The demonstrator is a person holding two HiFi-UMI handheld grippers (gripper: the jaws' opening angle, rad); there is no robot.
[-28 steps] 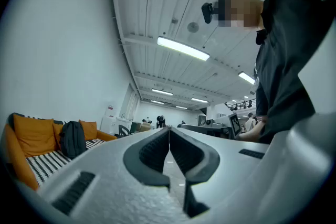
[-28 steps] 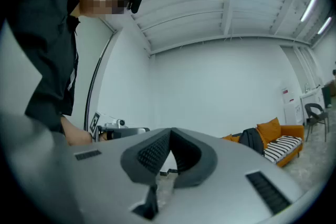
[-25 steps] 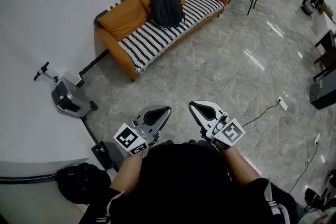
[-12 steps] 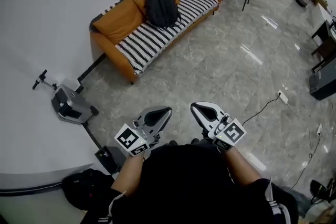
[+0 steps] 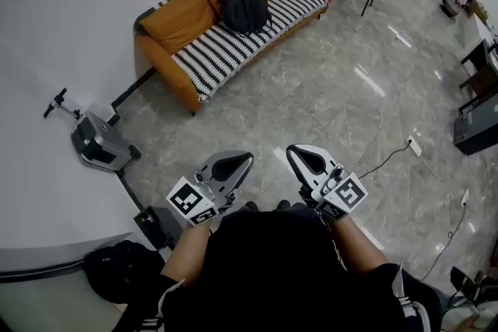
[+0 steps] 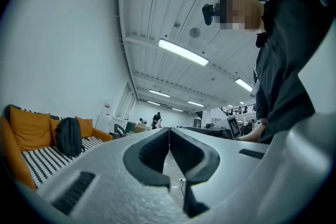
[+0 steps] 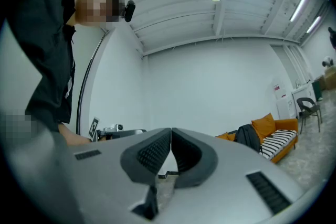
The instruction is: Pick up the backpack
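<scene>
Two sets of tongs are held out at the lower centre of the head view, one in each hand. The left forearm [image 5: 187,254] and right forearm [image 5: 359,243] extend forward from the person's dark torso, roughly parallel. Both tools point about level above the grey stone floor [image 5: 327,89]. The left tongs [image 5: 247,158] sit lower centre-left and the right tongs [image 5: 291,151] lower centre-right, with the tips near each other but not touching.

On the orange sofa [image 5: 175,15], at the upper centre-left of the head view, a black-and-white striped cover [image 5: 233,47] lies over the seat. The dark backpack [image 5: 243,2] stands upright on that cover and leans against the back cushions. It is well apart from both tools.

Left tongs: jaws fully together, ribbed pads meeting at the tip, nothing between them. Right tongs: jaws likewise pressed together, gripping nothing. Neither tool touches any object.
</scene>
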